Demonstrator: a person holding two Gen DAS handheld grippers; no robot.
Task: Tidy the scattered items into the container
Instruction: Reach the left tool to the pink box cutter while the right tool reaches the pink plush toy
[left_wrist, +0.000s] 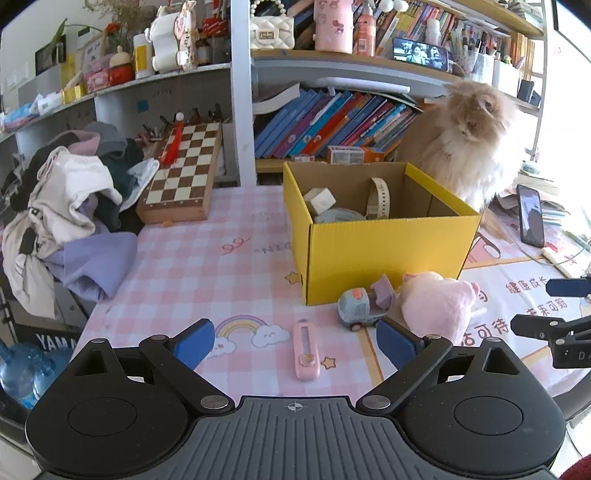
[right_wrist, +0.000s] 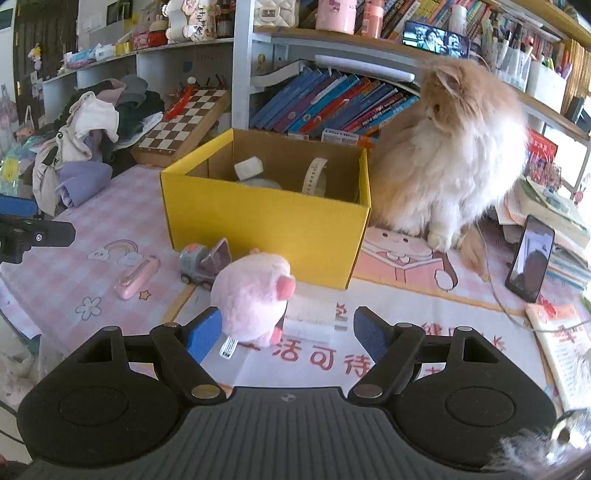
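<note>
A yellow cardboard box stands open on the table, holding a white cube, a watch strap and a pale item. In front of it lie a pink plush pig, a grey toy truck and a pink slim case. My left gripper is open, its jaws either side of the pink case, just short of it. My right gripper is open, its left finger beside the pig.
A fluffy cat sits behind the box at right. A phone stands propped at right with books. A chessboard and a clothes pile are at back left. Shelves of books rise behind.
</note>
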